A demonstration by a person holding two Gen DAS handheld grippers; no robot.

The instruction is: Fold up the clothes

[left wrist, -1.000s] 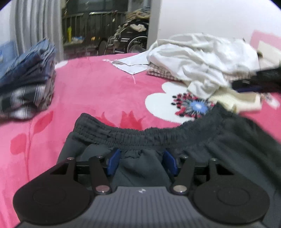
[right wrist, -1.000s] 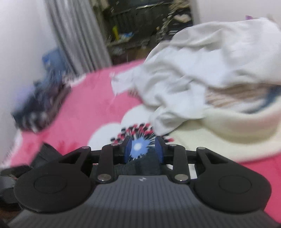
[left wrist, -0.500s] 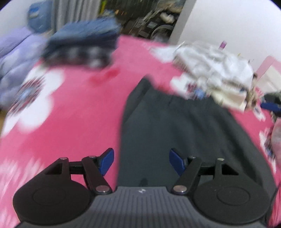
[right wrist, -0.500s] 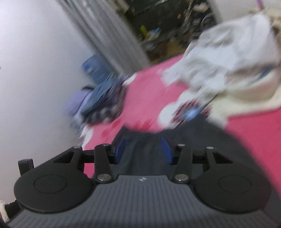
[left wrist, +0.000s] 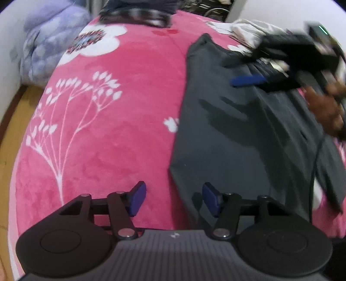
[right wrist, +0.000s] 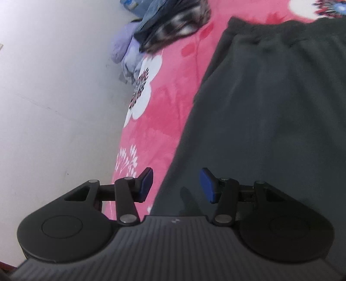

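Dark grey trousers [left wrist: 237,134] lie flat on the pink flowered blanket [left wrist: 108,129], waistband [right wrist: 281,36] at the far end. My left gripper [left wrist: 174,201] hovers low over their left edge near the leg end. Its jaws are closing, with the fabric edge below and between them and not pinched. My right gripper [right wrist: 176,186] hangs over the same left edge, its jaws opening and nothing gripped. In the left wrist view the right gripper [left wrist: 255,73] shows blurred above the upper trousers, carried by a hand [left wrist: 324,108].
A stack of folded jeans and plaid clothes [left wrist: 134,8] sits at the blanket's far end, beside a lilac quilt [left wrist: 47,39]. Loose white clothes [left wrist: 248,28] are heaped beyond the trousers. A white wall [right wrist: 54,108] runs along the bed's left side, with wooden floor [left wrist: 8,121] below.
Both grippers have let go of the waistband fabric and travelled down the trousers toward the leg end. The right jaws have widened. Both views have swung toward the left edge.
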